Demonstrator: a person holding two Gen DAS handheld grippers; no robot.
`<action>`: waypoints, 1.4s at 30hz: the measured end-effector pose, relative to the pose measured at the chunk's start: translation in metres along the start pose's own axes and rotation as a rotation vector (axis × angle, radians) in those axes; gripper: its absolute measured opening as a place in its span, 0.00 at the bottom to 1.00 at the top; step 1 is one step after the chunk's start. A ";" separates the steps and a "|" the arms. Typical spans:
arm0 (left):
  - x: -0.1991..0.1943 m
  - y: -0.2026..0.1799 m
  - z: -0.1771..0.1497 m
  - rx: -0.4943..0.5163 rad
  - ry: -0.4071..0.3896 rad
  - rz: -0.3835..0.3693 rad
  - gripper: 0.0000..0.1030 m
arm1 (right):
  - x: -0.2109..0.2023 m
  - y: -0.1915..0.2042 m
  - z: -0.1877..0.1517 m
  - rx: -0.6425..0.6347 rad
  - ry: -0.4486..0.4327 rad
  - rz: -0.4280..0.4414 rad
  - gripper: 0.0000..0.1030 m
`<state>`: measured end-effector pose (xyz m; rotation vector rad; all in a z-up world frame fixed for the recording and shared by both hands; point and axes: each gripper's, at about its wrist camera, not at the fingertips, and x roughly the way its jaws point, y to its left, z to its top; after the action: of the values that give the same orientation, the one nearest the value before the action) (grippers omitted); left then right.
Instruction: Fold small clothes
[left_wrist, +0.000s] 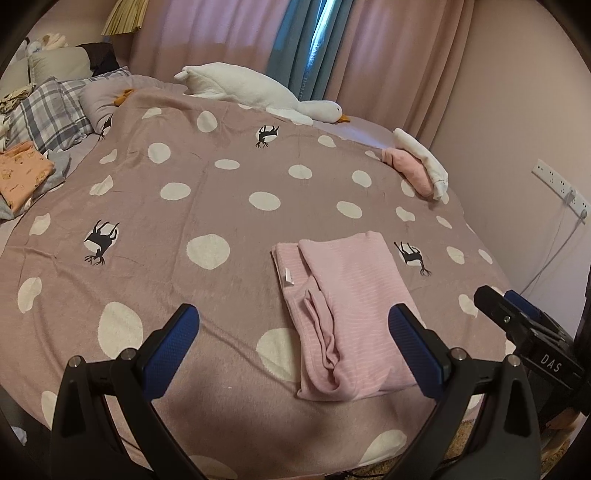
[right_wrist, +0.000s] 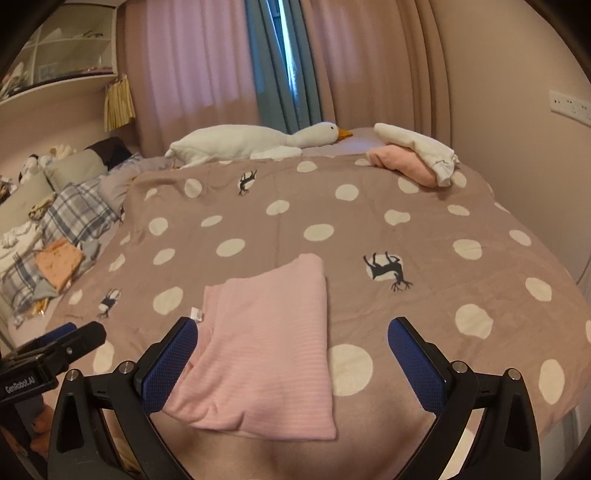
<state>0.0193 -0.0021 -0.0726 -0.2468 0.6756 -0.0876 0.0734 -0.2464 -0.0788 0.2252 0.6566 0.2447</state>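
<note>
Left gripper (left_wrist: 293, 343) spread wide, empty, lower centre. Folded pink garment (left_wrist: 343, 314) flat on dotted bedspread (left_wrist: 184, 206), centre-right; long axis runs near-to-far, tilting slightly left. Right gripper (right_wrist: 292, 347) spread, empty, above the garment's near end.

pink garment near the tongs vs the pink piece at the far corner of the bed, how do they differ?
The near pink garment lies flat and uncovered, folded into a rough rectangle; the far pink piece is a bunched roll, partly under a white garment. The near one shows fine stripes and a white tag; the far one looks plain. Both rest on the spotted blanket.
</note>
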 end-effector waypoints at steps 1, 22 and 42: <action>0.000 0.000 -0.001 0.003 0.001 -0.001 1.00 | -0.002 0.001 -0.002 -0.001 0.000 -0.003 0.99; 0.003 -0.002 -0.007 0.020 0.041 0.014 1.00 | 0.000 0.009 -0.008 -0.021 0.019 -0.025 0.99; 0.005 -0.002 -0.008 0.019 0.058 0.024 1.00 | 0.000 0.012 -0.012 -0.028 0.027 -0.035 0.99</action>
<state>0.0184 -0.0068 -0.0809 -0.2183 0.7350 -0.0788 0.0644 -0.2333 -0.0848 0.1839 0.6828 0.2230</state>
